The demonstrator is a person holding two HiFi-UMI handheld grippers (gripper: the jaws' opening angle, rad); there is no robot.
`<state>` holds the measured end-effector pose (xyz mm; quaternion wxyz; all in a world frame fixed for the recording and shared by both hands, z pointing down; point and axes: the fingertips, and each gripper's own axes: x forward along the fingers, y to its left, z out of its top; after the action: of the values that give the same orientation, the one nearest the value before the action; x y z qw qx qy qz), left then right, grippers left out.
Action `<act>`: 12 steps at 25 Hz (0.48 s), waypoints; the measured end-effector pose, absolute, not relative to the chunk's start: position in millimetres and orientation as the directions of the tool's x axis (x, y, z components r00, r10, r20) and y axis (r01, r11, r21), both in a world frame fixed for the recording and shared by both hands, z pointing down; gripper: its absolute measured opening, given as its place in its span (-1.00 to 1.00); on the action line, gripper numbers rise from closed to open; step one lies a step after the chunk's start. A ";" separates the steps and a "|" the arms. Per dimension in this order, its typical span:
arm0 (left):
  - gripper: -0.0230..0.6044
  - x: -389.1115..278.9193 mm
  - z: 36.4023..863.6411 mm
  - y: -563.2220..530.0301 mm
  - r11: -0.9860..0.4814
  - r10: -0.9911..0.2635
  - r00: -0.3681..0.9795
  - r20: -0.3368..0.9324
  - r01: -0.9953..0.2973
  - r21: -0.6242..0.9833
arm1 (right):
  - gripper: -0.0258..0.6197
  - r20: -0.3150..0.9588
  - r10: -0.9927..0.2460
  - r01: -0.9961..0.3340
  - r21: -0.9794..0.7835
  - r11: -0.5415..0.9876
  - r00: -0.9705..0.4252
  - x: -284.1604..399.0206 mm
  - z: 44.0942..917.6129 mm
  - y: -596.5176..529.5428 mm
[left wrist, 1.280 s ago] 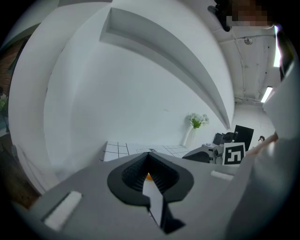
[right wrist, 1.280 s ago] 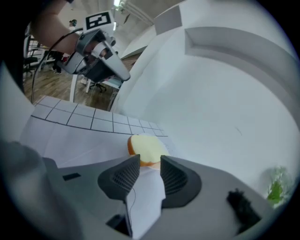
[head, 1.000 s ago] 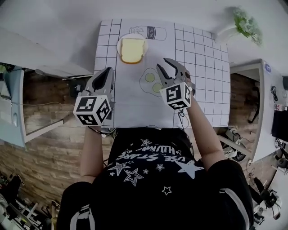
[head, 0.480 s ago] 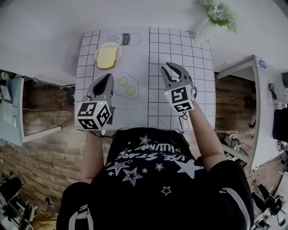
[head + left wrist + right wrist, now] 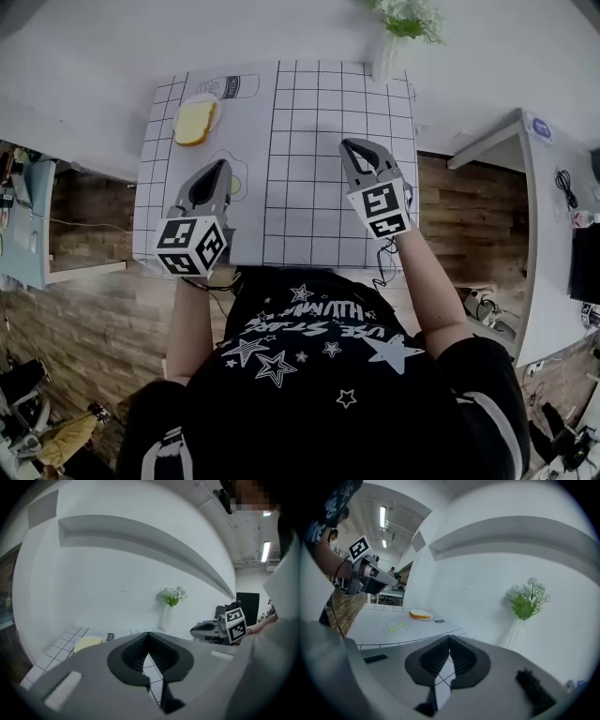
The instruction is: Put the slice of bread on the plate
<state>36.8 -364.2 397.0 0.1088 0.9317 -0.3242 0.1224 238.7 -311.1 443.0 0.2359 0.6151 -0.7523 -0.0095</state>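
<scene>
Head view shows the bread lying on the plate at the far left corner of the mat, so the task looks done. Nothing touches the slice. The left gripper hangs nearer the person, well apart from the plate, jaws together and empty. The right gripper is over the mat's right half, also closed on nothing. Judging by this, nothing is left but to pull clear.

A white table wears a black-gridded sheet printed with two fried eggs and a can. At its far left corner sits a plate bearing a slice of bread; a vase of greenery stands at the far edge.
</scene>
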 end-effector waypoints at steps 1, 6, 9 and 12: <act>-0.90 38.0 396.7 -355.0 -0.753 -0.592 0.750 0.296 -0.645 0.129 | -0.87 0.342 -0.928 -0.917 0.303 0.258 -0.148 241.9 441.5 -302.5; -0.90 34.4 399.2 -308.8 -0.681 -0.659 0.685 0.310 -0.719 0.142 | -0.87 0.286 -0.929 -0.914 0.259 0.311 -0.235 254.5 427.1 -267.8; -0.90 32.2 397.2 -284.0 -0.662 -0.676 0.664 0.320 -0.738 0.131 | -0.87 0.267 -0.925 -0.915 0.226 0.333 -0.271 255.8 421.8 -256.1; -0.90 28.9 393.8 -268.5 -0.649 -0.689 0.649 0.321 -0.751 0.125 | -0.87 0.262 -0.917 -0.907 0.220 0.359 -0.299 248.9 419.1 -250.8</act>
<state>28.9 -268.5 393.8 0.1241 0.8996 -0.4001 0.1233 248.9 -250.8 419.1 0.1732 0.5660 -0.8058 -0.0151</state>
